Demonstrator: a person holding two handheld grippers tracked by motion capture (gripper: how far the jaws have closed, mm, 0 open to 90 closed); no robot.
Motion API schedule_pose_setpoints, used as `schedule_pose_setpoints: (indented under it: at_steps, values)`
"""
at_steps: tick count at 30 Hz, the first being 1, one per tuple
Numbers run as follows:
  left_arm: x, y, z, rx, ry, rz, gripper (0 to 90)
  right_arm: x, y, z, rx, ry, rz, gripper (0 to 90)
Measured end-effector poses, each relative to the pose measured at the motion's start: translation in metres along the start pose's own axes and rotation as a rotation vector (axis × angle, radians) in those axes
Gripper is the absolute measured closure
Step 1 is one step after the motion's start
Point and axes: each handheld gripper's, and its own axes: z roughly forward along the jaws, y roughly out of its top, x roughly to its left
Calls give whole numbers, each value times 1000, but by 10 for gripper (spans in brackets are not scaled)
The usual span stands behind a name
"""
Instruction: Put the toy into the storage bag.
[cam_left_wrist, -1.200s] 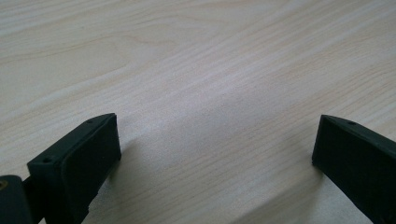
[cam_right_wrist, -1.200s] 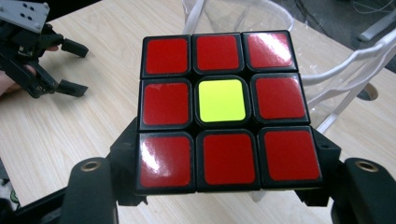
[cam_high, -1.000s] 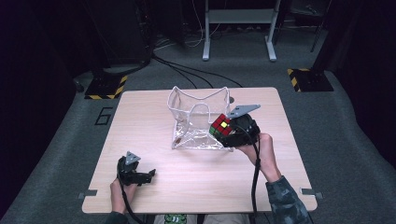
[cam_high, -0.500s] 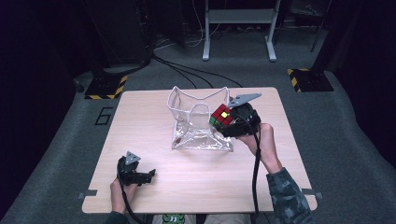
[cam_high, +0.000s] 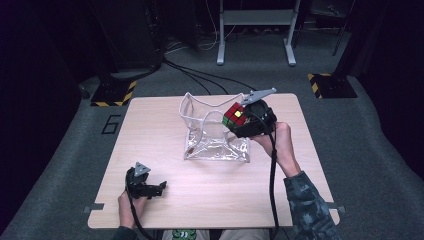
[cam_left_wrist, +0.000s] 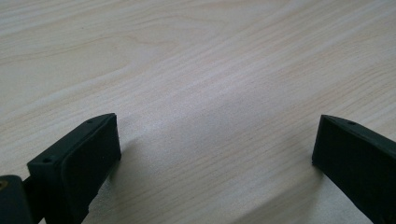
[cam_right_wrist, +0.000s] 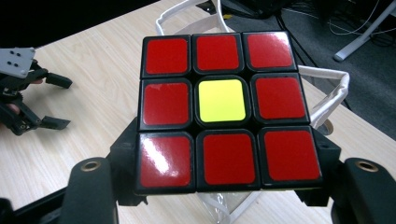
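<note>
Since a second ago the right gripper (cam_high: 239, 120) has carried the red-faced puzzle cube with a yellow centre square (cam_high: 234, 114) up and away from the person, from the near right edge of the clear plastic bag with white handles (cam_high: 210, 131) to above the bag's open mouth at its right side. Its jaws are clamped on the cube, which sits squarely between them (cam_right_wrist: 223, 109), red face toward the camera, clear of the light wooden table (cam_high: 150, 125). The left gripper (cam_high: 156, 188) has stayed put near the table's front left corner, its jaws spread wide over bare wood (cam_left_wrist: 215, 140), gripping nothing, well apart from bag and cube.
</note>
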Motion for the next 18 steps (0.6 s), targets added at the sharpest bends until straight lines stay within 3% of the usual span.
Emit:
schedule_pose_setpoints:
  at_steps: [18]
  values:
    - [0,0,0,0,0,0,9,-13,16,19,26,-16,17,333]
